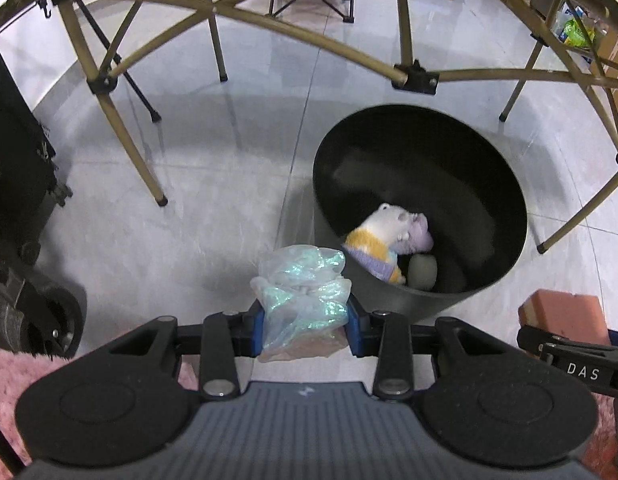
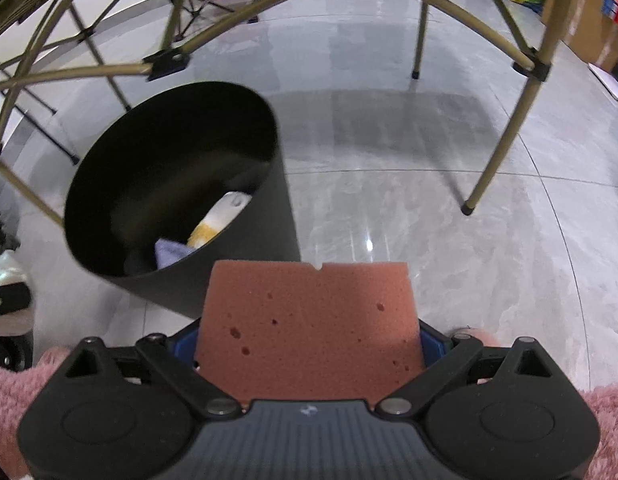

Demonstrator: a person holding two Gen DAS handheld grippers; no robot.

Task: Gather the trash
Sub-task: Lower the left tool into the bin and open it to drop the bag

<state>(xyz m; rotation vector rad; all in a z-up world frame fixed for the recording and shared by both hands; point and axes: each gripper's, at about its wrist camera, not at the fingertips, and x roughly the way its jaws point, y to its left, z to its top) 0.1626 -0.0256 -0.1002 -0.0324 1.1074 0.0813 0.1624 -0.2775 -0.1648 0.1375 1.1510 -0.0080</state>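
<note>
My left gripper is shut on a crumpled iridescent plastic bag, held above the floor just left of a round black bin. Inside the bin lie a white, yellow and purple plush toy and a pale round object. My right gripper is shut on a reddish-brown sponge block, to the right of the same bin, whose opening shows the plush toy. In the left wrist view the sponge shows at the right edge.
A folding table's tan legs and cross braces arch over the bin; one foot stands on the grey tiles to the right. A black wheeled case is at the left. Boxes line the far right. Pink fluffy sleeves frame the bottom.
</note>
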